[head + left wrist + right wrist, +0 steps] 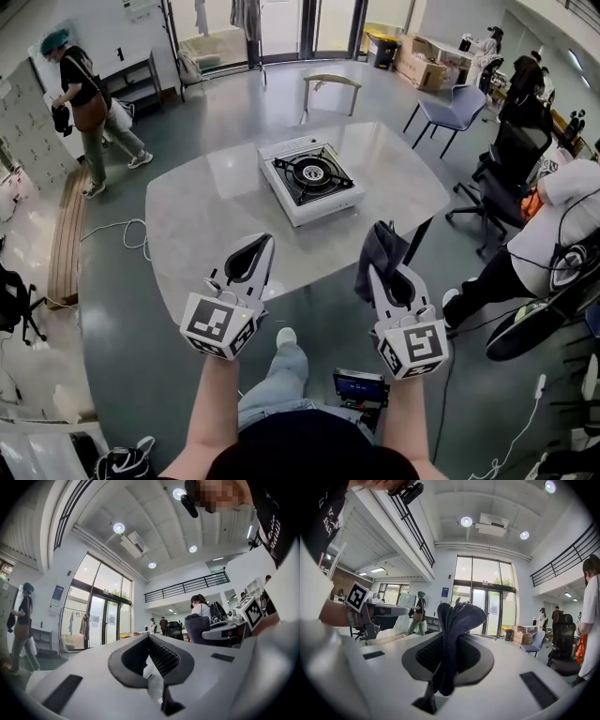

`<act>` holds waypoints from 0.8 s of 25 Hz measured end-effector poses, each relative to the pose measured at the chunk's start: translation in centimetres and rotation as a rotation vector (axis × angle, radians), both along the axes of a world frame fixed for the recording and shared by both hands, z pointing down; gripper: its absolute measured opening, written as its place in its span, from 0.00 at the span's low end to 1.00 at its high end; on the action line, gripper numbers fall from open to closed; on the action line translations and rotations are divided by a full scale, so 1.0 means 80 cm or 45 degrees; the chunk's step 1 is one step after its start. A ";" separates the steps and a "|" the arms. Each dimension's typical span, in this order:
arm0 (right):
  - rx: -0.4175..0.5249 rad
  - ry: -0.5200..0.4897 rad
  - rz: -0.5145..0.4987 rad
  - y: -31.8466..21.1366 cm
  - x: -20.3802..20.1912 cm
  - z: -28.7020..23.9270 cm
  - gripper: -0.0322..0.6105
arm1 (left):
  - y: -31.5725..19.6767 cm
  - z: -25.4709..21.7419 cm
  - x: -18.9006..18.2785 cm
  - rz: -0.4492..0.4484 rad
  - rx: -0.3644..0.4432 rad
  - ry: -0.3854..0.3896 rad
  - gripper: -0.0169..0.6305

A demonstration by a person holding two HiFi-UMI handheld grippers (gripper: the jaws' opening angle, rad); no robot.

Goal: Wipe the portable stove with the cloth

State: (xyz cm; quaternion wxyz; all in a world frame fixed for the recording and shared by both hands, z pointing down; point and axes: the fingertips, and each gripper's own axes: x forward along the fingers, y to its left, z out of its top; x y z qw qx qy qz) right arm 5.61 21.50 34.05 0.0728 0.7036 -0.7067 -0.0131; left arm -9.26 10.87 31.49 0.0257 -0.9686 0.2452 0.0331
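The portable stove (310, 178), white with a black burner, sits at the middle of the grey table (206, 225). Both grippers hang over the table's near edge, well short of the stove. A dark cloth (382, 246) is pinched in my right gripper (377, 272), and its folds stick up past the jaws. In the right gripper view the cloth (457, 618) fills the shut right gripper (449, 641). My left gripper (265, 241) is shut with nothing in it. The left gripper view shows the left gripper (151, 638) tilted up toward the ceiling, with the stove hidden.
A wooden chair (330, 86) stands behind the table and a blue chair (455, 108) at the back right. A seated person (553, 234) and a black office chair (506, 178) are to the right. Another person (82, 108) walks at the far left. A small screen device (361, 385) lies on the floor.
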 end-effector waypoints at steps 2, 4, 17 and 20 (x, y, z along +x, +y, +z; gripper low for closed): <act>-0.003 0.018 -0.018 -0.032 0.014 -0.004 0.15 | -0.031 0.001 0.012 -0.014 -0.028 0.045 0.04; -0.013 0.038 -0.047 -0.068 0.024 -0.005 0.15 | -0.066 0.003 0.023 -0.032 -0.063 0.084 0.04; -0.059 0.052 -0.161 -0.251 0.068 0.002 0.15 | -0.231 0.011 0.070 -0.097 -0.106 0.069 0.04; -0.082 0.039 -0.169 -0.274 0.079 0.011 0.15 | -0.244 0.024 0.076 -0.107 -0.115 0.030 0.04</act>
